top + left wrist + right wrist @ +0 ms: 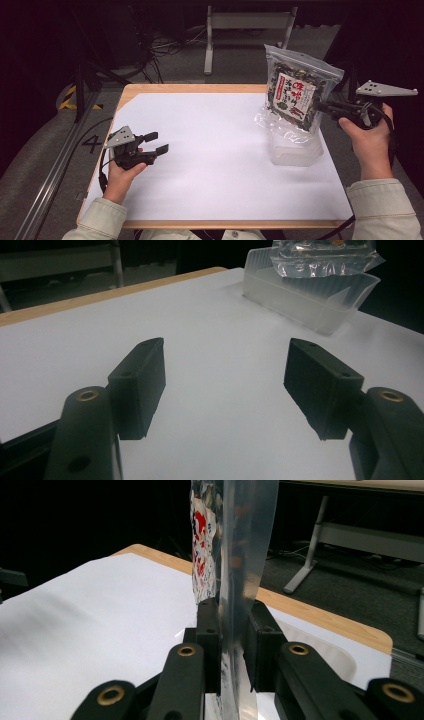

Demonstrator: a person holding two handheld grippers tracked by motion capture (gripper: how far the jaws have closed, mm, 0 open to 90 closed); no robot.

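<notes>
A clear plastic bag of dried food (295,90) with a white and red label hangs upright over the table's right side. My right gripper (325,106) is shut on the bag's right edge, and in the right gripper view the bag's clear film (240,580) stands edge-on, pinched between the two black jaws. Under the bag sits a translucent plastic container (295,147), also seen far off in the left gripper view as the container (310,300). My left gripper (156,142) rests low at the table's left edge, open, with nothing between its fingers (142,380).
A white sheet (215,155) covers the wooden table (190,88). Beyond the far edge are a grey floor, cables and a metal table leg (210,45). Rails run along the floor on the left.
</notes>
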